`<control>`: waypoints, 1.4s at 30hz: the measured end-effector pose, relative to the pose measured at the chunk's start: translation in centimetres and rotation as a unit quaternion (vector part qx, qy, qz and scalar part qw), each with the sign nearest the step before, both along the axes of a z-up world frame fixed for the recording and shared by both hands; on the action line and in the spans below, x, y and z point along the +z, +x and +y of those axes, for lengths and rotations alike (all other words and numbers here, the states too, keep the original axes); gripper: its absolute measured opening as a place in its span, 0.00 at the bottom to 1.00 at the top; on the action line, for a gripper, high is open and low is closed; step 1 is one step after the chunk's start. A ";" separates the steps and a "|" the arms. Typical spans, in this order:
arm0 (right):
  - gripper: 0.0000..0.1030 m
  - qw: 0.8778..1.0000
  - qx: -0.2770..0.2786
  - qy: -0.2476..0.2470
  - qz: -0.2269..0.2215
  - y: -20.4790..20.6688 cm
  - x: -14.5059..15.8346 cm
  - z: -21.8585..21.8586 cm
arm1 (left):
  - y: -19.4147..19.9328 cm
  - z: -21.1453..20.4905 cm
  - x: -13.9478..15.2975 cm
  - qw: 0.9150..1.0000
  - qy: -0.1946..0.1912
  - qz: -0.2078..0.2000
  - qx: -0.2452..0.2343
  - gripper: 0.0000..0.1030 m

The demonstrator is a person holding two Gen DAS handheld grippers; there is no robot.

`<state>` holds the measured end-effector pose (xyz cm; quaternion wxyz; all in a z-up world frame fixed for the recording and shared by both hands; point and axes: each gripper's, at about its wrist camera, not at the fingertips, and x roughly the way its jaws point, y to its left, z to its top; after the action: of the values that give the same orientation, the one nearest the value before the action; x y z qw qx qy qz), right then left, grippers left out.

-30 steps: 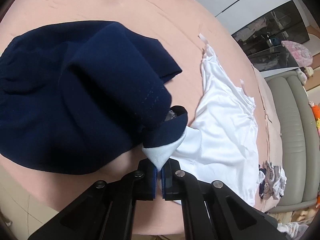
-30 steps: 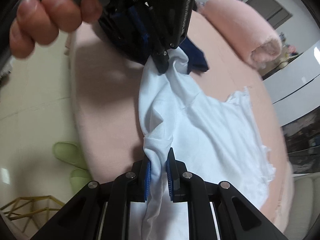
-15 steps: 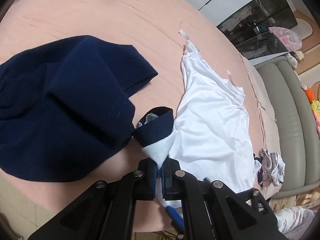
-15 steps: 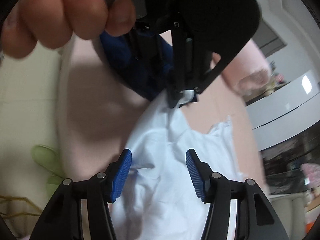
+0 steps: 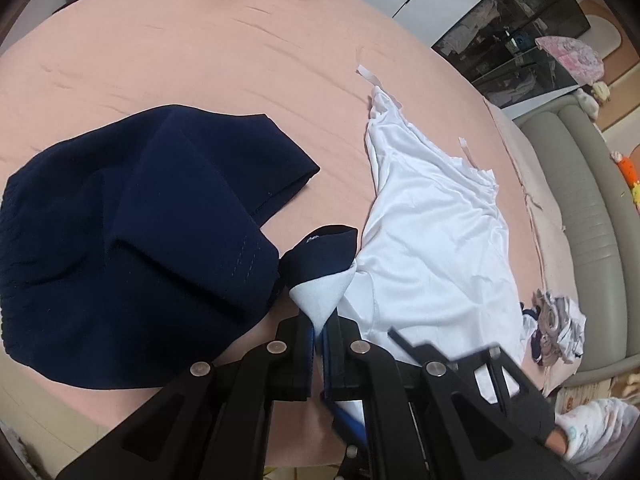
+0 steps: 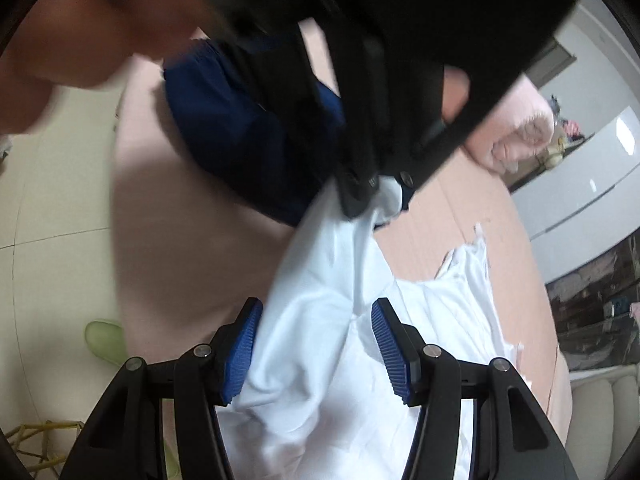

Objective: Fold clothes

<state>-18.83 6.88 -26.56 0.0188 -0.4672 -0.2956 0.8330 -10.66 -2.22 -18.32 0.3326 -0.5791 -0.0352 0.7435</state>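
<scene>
Limp, light white garment (image 5: 432,240) beside the navy shorts (image 5: 132,216): left gripper (image 5: 318,344) pinches its corner; right gripper (image 6: 316,344) gapes, released.

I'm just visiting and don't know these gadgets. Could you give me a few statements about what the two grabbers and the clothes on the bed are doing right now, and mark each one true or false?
1. The left gripper is clamped on a corner of the white shirt. True.
2. The right gripper is clamped on the white shirt. False: its jaws stand wide apart, with the cloth lying loose between them.
3. The navy garment lies to the left of the white shirt in the left wrist view. True.
4. The white shirt is already folded into a neat square. False: it lies spread out and wrinkled on the pink bed.
5. A small bundle of patterned cloth sits near the bed's edge. True.
</scene>
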 end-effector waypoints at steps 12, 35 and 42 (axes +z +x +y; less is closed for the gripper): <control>0.54 0.999 -0.009 0.031 0.019 0.1 0.1 -0.2 | -2.1 3.9 1.1 1.000 0.014 0.010 0.002 0.02; 0.05 0.997 0.034 0.045 0.044 3.7 1.9 -0.8 | -3.6 3.5 -1.3 0.993 0.046 -0.107 0.002 0.26; 0.03 0.998 0.020 0.046 0.030 4.5 1.3 0.6 | -5.5 4.7 -4.2 0.982 0.081 -0.167 0.033 0.63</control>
<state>-14.30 7.47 -25.30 0.0326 -0.4348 -0.3422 0.8323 -16.17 2.43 -22.56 0.3434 -0.6649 -0.1696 0.6412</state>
